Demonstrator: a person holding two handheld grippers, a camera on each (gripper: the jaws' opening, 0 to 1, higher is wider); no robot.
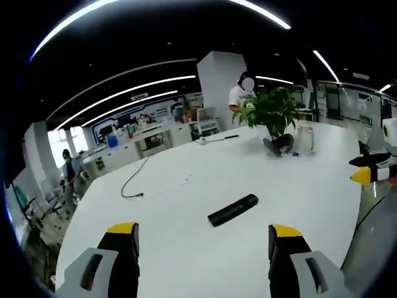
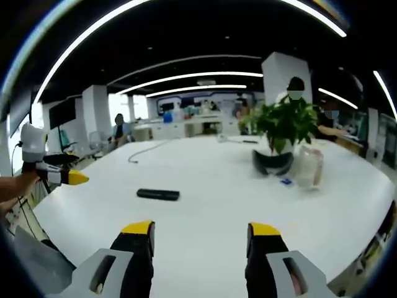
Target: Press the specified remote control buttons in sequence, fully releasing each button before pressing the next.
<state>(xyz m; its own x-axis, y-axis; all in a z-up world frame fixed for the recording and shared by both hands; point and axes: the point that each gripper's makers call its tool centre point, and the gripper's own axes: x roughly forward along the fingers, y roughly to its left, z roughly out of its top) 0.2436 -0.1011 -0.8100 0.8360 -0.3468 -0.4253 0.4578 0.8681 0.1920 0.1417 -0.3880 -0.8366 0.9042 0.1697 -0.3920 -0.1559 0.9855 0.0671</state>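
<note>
A black remote control [image 1: 232, 210] lies flat on the white table [image 1: 186, 161], a little ahead of my left gripper [image 1: 203, 239], whose yellow-tipped jaws stand wide open with nothing between them. In the right gripper view the remote [image 2: 158, 194] is ahead and to the left of my right gripper [image 2: 201, 236], which is also open and holds nothing. The right gripper [image 1: 373, 172] pokes in at the right edge of the left gripper view. In the right gripper view the left gripper [image 2: 61, 175] shows at the far left, held by a hand [image 2: 11, 187].
A potted green plant [image 1: 273, 112] stands at the far side of the table, with a dark object [image 1: 278, 144] at its foot and a clear jar [image 1: 305, 138] beside it. A thin black cable [image 1: 133, 185] trails across the left part. People stand and sit beyond the table.
</note>
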